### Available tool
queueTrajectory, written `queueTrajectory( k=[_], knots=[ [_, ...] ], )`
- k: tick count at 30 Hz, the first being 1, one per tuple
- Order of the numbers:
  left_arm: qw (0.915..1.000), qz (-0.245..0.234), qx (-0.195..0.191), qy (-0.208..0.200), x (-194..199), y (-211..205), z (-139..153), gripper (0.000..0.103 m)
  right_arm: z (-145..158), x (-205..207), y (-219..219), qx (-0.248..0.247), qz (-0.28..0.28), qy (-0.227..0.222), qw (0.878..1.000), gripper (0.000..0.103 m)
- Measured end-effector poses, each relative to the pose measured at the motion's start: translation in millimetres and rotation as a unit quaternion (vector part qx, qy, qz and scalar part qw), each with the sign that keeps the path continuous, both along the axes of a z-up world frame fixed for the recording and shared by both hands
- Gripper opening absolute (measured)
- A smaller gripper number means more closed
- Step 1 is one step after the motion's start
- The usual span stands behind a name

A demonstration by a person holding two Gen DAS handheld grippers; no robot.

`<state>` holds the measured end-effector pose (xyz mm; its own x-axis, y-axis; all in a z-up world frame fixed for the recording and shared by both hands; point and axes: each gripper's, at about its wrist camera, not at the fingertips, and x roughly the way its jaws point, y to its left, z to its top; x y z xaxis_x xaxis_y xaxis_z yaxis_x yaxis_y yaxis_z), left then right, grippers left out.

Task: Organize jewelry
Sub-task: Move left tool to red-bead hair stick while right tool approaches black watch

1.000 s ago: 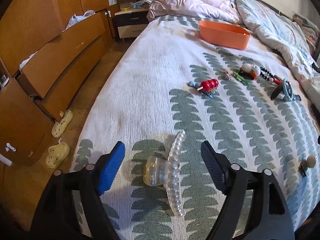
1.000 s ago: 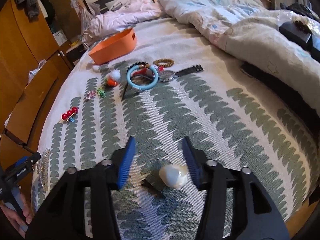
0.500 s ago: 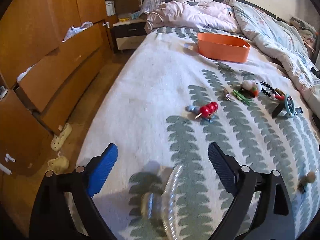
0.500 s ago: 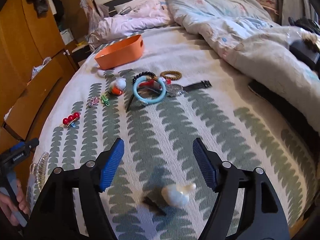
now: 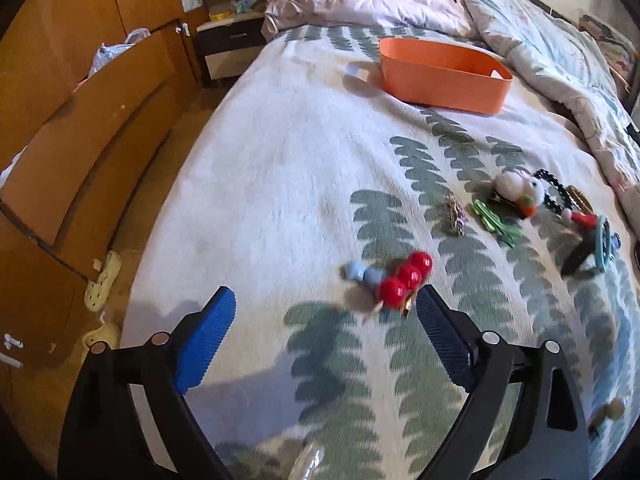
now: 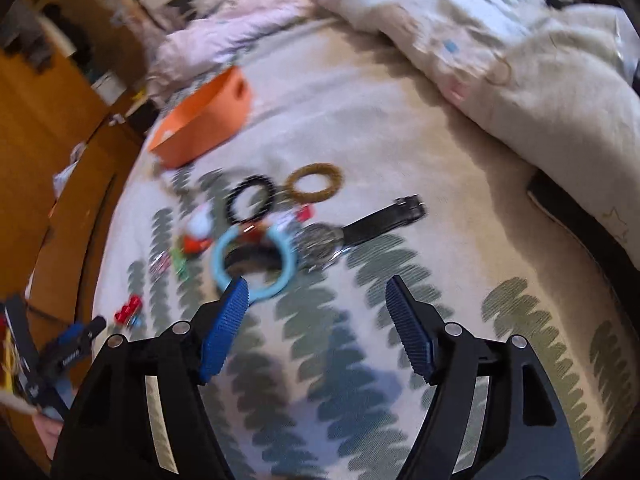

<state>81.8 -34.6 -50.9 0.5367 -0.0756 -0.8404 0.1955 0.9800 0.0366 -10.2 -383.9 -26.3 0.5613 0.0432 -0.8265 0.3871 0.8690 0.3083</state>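
Orange plastic marks where everything has to end up: the bin sits far ahead of my left gripper, and what I can see of its inside looks bare, so I judge the sorting barely begun. My left gripper hangs wide open over the bedspread with nothing between its fingers. Just off its right fingertip lies the red ball hair clip, nearly touching the pad. Further ahead and to the right are a small metallic clip, a green clip and a white pompom piece.

My right gripper is also spread wide and empty. Its left fingertip overlaps the near edge of the light blue ring. Ahead of it lie a wristwatch, a black beaded bracelet and a brown bracelet, all loose on the cover, with the bin beyond them to the left. This view is blurred, so finer detail escapes me. Every piece I can see remains to be picked up.
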Motion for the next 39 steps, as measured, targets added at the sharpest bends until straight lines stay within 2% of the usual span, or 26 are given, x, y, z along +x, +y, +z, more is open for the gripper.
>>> queueTrajectory(
  k=[6, 16, 19, 23, 27, 35, 39],
  knots=[
    [0.9999, 0.000, 0.001, 0.014, 17.6, -10.3, -5.2, 0.090, -7.4, 21.6, -9.3, 0.018, -0.035, 0.022, 0.999, 0.073],
    [0.9995, 0.000, 0.020, 0.025, 28.8, -18.3, -19.9, 0.091, -19.9, 54.4, -5.8, -0.036, -0.083, 0.070, 0.993, 0.072],
    [0.9993, -0.003, 0.031, 0.020, 27.8, -22.1, -20.3, 0.091, -28.4, 59.5, -12.7, -0.043, -0.104, 0.088, 0.990, 0.067],
    [0.9992, -0.009, 0.021, 0.033, 27.5, -25.5, -23.5, 0.090, -40.0, 65.7, -10.4, -0.036, -0.097, 0.105, 0.989, 0.063],
    [0.9987, -0.019, 0.027, 0.040, 26.5, -32.8, -27.7, 0.091, -41.4, 68.3, -6.3, -0.047, -0.101, 0.103, 0.988, 0.063],
    [0.9980, -0.023, 0.009, 0.058, 28.0, -34.7, -35.6, 0.091, -45.3, 75.2, 4.3, -0.063, -0.102, 0.104, 0.987, 0.066],
    [0.9977, -0.027, 0.019, 0.060, 29.9, -38.5, -40.8, 0.090, -50.6, 82.6, 11.9, -0.076, -0.091, 0.115, 0.986, 0.070]
  ],
)
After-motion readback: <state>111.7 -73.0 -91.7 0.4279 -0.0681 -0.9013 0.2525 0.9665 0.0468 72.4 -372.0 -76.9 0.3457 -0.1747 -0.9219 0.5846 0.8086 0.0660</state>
